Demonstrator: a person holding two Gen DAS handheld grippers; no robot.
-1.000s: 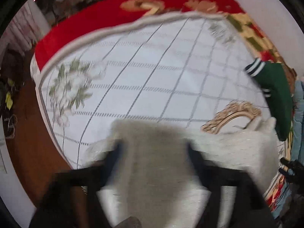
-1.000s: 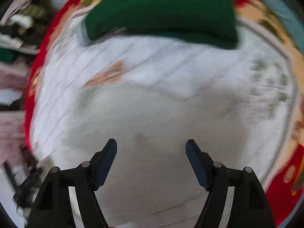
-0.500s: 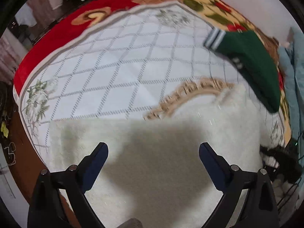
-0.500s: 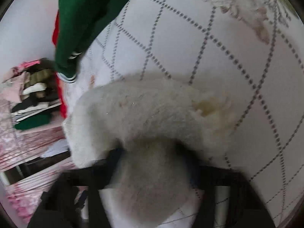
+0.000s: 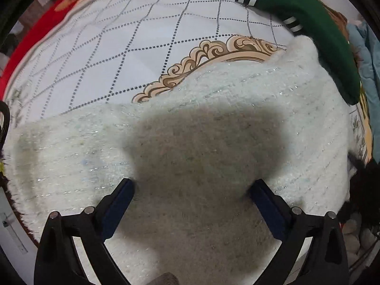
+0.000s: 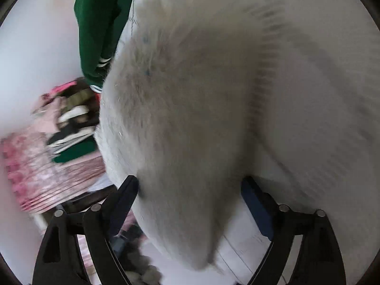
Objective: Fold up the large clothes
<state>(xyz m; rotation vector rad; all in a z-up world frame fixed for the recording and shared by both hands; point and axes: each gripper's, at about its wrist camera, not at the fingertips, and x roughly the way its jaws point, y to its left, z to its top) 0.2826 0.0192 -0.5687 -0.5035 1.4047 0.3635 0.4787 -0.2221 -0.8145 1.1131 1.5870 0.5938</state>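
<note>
My left gripper (image 5: 191, 187) points down with its jaws spread wide, having just opened further; the fluffy white sweater (image 5: 201, 142) lies flat beneath and between them, and neither pad presses on it, so it is released. The gripper's shadow falls dark across the knit ahead of the jaws. My right gripper (image 6: 190, 185) also has its jaws apart, having just reopened; a hanging fold of the white sweater (image 6: 190, 130) passes between them, brushing close to the left pad, but I see no clamping. This view is blurred. Outward, the sweater spreads over a white bedspread (image 5: 106, 54) with a dotted diamond grid and a gold scroll ornament (image 5: 201, 59), edged in red. A green garment (image 5: 320, 35) with striped cuffs lies at the sweater's far right corner, touching it. A stack of folded clothes (image 6: 71, 130) sits beyond the bed in the right view.
</note>
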